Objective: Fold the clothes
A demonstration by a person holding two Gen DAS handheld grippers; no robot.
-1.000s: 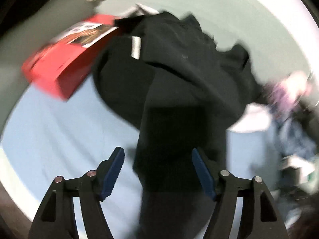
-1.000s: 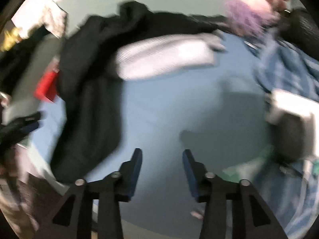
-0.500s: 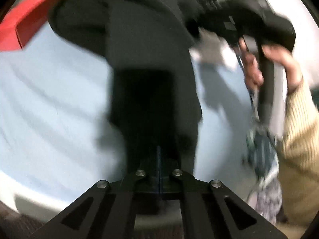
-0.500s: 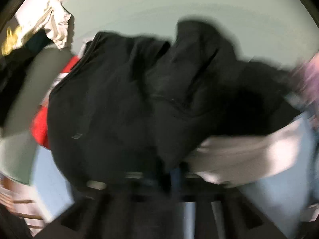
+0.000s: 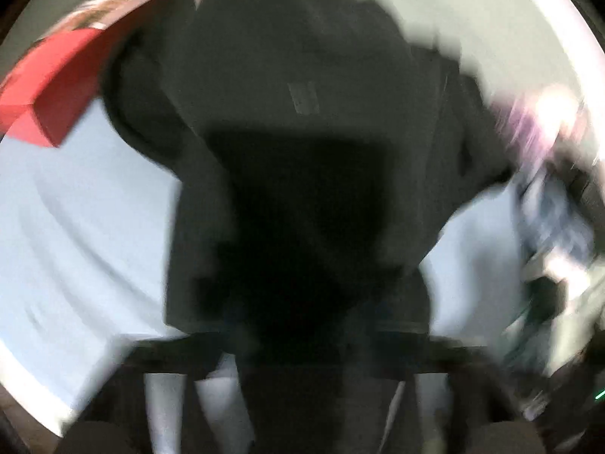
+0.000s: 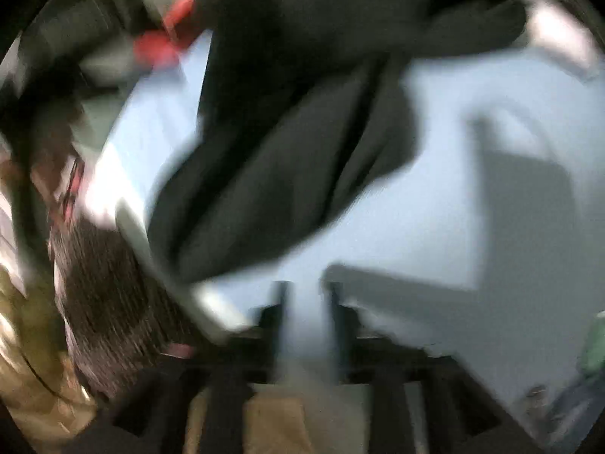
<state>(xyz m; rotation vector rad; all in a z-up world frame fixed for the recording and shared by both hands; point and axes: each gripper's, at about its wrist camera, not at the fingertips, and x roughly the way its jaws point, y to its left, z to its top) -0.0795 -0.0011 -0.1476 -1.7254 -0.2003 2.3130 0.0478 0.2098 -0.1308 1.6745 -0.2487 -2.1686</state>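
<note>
Both views are smearing heavily with motion blur, so detail is limited. In your left wrist view the black garment [image 5: 302,121] is filling the middle of the frame, hanging down over the pale blue bed sheet [image 5: 75,208]; its lower edge is draping across the left tongs [image 5: 302,325] and hiding the fingertips; you cannot tell from here whether they are closed on the cloth or standing apart, though the fabric is running straight down into them. A red box [image 5: 56,75] is lying at the upper left, its near corner just beside the garment's edge; at the far right a jumble of bluish and purple cloth [image 5: 548,196] is blurring past.

In your right wrist view the right tongs [image 6: 304,314] are standing narrowly apart, with bare blue sheet [image 6: 453,227] showing between the fingers [image 6: 281,302]; nothing is sitting in the gap. The black garment [image 6: 287,132] is hanging at upper centre and left, apart from these tongs, its lower fold reaching toward the bed's edge. A red shape [image 6: 162,41], probably the same box, is showing at the upper left behind the garment.
</note>
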